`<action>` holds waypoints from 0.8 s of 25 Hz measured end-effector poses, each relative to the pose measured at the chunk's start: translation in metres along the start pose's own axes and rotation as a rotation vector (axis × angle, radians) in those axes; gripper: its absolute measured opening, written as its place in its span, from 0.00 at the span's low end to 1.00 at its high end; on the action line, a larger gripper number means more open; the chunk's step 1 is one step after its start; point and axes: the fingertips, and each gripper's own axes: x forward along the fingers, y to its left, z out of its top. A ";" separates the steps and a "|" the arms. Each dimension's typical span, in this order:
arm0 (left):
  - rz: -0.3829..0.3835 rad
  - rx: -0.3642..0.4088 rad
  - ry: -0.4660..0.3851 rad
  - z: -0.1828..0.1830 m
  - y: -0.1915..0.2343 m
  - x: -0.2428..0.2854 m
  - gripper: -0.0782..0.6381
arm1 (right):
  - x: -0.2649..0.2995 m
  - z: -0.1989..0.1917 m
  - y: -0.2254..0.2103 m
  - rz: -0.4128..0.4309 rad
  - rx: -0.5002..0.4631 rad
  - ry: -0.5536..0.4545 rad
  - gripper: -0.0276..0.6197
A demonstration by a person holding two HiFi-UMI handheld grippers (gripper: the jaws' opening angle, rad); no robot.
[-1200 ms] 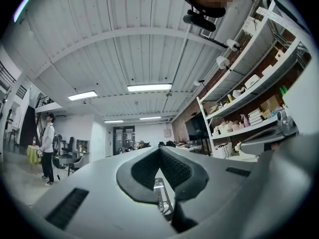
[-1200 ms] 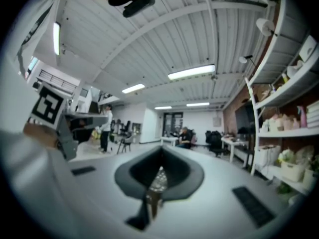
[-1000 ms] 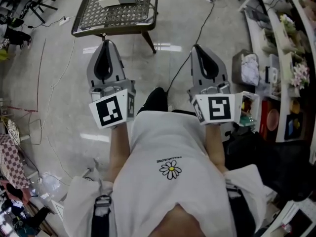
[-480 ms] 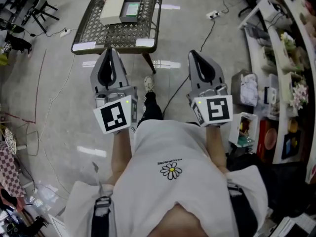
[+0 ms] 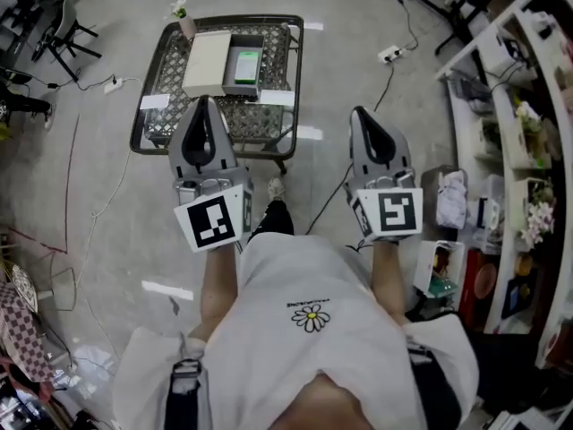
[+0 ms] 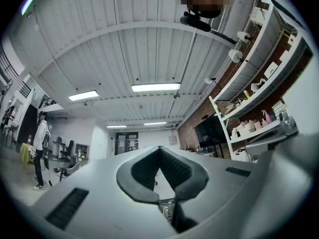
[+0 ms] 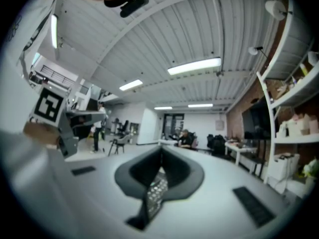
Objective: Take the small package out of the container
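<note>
A low dark wicker table (image 5: 154,134) stands ahead of me on the floor. On it lies an open container with a beige lid (image 5: 206,63) and, beside the lid, a dark tray holding a small green package (image 5: 245,64). My left gripper (image 5: 204,106) is held up in front of my chest, its tip over the table's near edge in the picture, jaws together and empty. My right gripper (image 5: 363,115) hangs level with it, right of the table, also shut and empty. Both gripper views look up at the ceiling, with the left gripper (image 6: 159,148) and the right gripper (image 7: 161,147) closed to a point.
Shelves (image 5: 524,150) packed with small goods run along the right. A power strip (image 5: 390,54) with a black cable lies on the floor right of the table. A chair (image 5: 54,25) stands far left. A small potted flower (image 5: 182,16) sits on the table's far corner.
The table has come fully into view and slid down the picture toward me. Both grippers stay shut and side by side, now overlapping its near edge.
</note>
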 end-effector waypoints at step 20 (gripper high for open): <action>0.009 -0.002 0.018 -0.066 0.091 0.178 0.14 | 0.222 0.000 0.008 0.060 -0.010 0.024 0.09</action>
